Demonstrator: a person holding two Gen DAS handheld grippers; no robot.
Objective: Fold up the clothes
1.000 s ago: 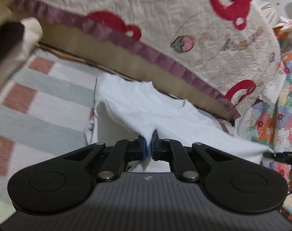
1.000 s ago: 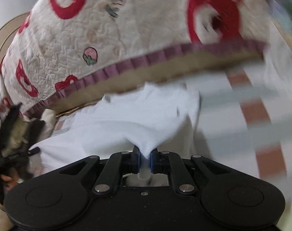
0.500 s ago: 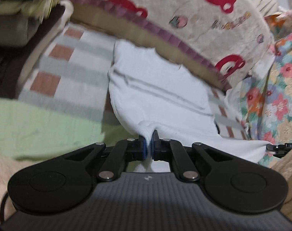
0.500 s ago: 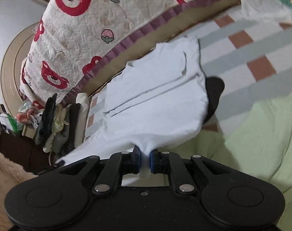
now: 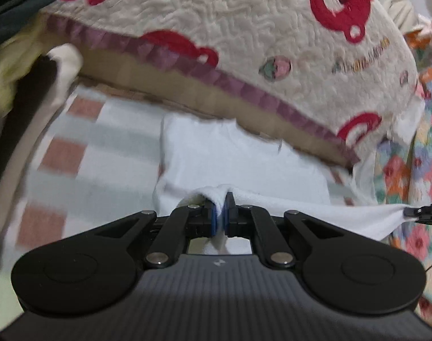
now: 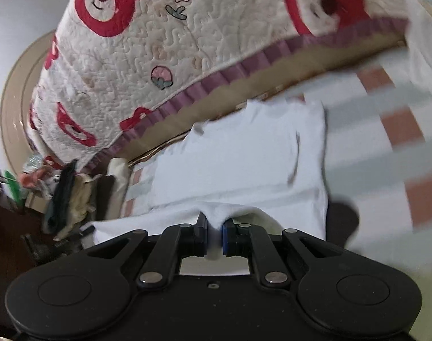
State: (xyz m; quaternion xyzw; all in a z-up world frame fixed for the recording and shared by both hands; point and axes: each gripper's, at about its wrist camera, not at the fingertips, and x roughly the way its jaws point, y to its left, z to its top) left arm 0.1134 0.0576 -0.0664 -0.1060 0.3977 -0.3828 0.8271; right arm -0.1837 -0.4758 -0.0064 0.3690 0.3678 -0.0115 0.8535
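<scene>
A white garment lies on the checked blanket, its far edge near the quilt. My left gripper is shut on a bunched part of its near edge. That edge stretches right to my right gripper, seen small at the frame's side. In the right wrist view the white garment spreads ahead, and the right gripper is shut on a pinch of its near hem. The held hem hangs raised above the flat part.
A cream quilt with red bears rises behind the garment, edged in purple. A stack of dark and pale clothes sits to the left. Floral fabric is at the right. A dark round shape shows beside the garment.
Both grippers have carried the garment's near hem forward towards the quilt, after drawing it back half a second ago. The visible flat part is shorter. Both grips hold.
</scene>
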